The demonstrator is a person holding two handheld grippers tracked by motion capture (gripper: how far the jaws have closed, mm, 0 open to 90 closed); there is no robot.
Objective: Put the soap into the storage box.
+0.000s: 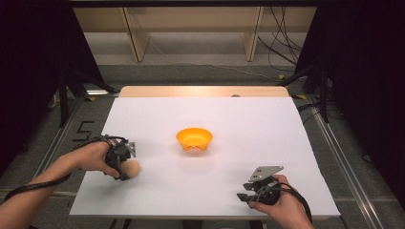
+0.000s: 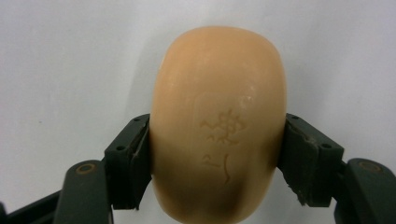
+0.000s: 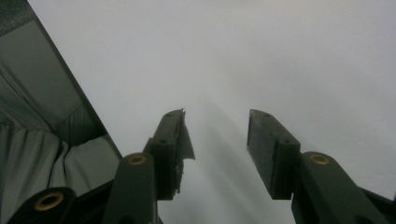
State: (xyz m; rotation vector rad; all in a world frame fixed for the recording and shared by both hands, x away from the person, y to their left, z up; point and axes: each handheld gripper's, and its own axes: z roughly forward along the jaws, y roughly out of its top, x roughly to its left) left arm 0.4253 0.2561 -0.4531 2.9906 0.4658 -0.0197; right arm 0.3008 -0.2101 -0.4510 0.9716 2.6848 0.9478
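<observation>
1. Clearly the left hand-held gripper is clamped on the soap bar: its two jaws press the bar's long sides, one on each, so the rounded bar sits crosswise between them with its stamped face towards the gripper's camera.
2. From the high view, the soap bar lies low at the near left of the white surface, at or just above it; I cannot tell whether it touches.
3. Gripping across the narrow width looks sensible, since the bar is smooth and curved and could slip out of a looser or end-on hold.
4. At the near right, the right hand-held gripper has its jaws apart with nothing between them, pointing over bare white surface, probably waiting out of the way.
5. Near the middle of the surface stands the orange bowl, well apart from both grippers. It appears empty, and it seems the likely place for the soap.
</observation>
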